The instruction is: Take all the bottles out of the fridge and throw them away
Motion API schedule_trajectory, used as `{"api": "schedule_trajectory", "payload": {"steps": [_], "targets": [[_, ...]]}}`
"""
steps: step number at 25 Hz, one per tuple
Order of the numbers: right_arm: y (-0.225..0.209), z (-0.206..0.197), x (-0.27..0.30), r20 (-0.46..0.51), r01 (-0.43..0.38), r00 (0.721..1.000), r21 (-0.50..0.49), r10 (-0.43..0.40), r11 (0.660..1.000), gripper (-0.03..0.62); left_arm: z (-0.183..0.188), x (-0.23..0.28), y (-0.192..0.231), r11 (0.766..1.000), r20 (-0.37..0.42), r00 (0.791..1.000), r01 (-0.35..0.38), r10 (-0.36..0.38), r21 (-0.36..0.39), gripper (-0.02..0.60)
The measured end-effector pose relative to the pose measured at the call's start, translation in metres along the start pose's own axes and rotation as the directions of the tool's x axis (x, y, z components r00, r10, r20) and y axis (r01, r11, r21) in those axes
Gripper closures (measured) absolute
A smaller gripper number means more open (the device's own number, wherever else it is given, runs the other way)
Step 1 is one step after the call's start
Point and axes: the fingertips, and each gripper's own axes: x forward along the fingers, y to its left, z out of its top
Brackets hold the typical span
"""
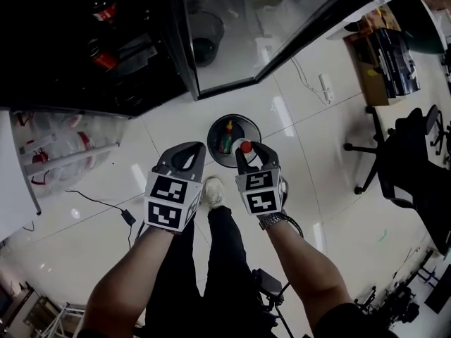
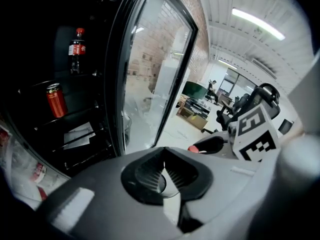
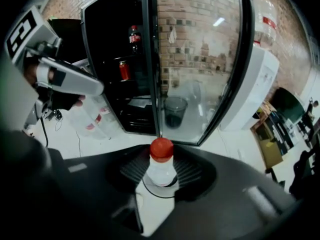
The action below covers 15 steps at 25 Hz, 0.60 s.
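My right gripper (image 1: 248, 151) is shut on a clear bottle with a red cap (image 1: 246, 147), held upright over a round bin (image 1: 213, 134) on the floor. The right gripper view shows the ribbed jaws closed around the bottle's neck (image 3: 161, 170). My left gripper (image 1: 189, 149) hangs beside it, shut and empty (image 2: 162, 154). The fridge (image 1: 84, 76) stands open at the upper left. A cola bottle (image 2: 77, 50) stands on its upper shelf and a red can (image 2: 56, 100) one shelf lower.
The fridge's glass door (image 1: 268, 27) swings out ahead, with a dark bin (image 1: 204, 37) seen through it. Large water jugs (image 1: 63, 153) lie on the floor at the left, near a cable (image 1: 106, 204). An office chair (image 1: 409, 160) and a cardboard box (image 1: 384, 62) stand at the right.
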Motion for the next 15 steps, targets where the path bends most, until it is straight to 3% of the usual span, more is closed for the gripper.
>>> {"api": "schedule_trajectory", "payload": {"steps": [6, 7, 8, 15], "targets": [[-0.013, -0.040, 0.023, -0.082, 0.043, 0.996, 0.009, -0.042, 0.999, 0.458, -0.011, 0.022, -0.010, 1.000, -0.036, 0.999, 0.024, -0.024, 0.012, 0.578], [-0.016, -0.043, 0.023, -0.081, 0.063, 0.995, 0.011, -0.062, 0.998, 0.546, -0.012, 0.025, -0.011, 1.000, -0.041, 0.999, 0.026, -0.026, 0.013, 0.578], [-0.019, -0.044, 0.023, -0.080, 0.076, 0.994, 0.015, -0.074, 0.997, 0.594, -0.013, 0.027, -0.011, 1.000, -0.045, 0.999, 0.027, -0.027, 0.013, 0.578], [-0.017, -0.045, 0.024, -0.086, 0.052, 0.995, 0.052, -0.047, 0.997, 0.593, -0.007, 0.032, -0.016, 0.999, -0.049, 0.998, 0.031, -0.030, 0.013, 0.578]]}}
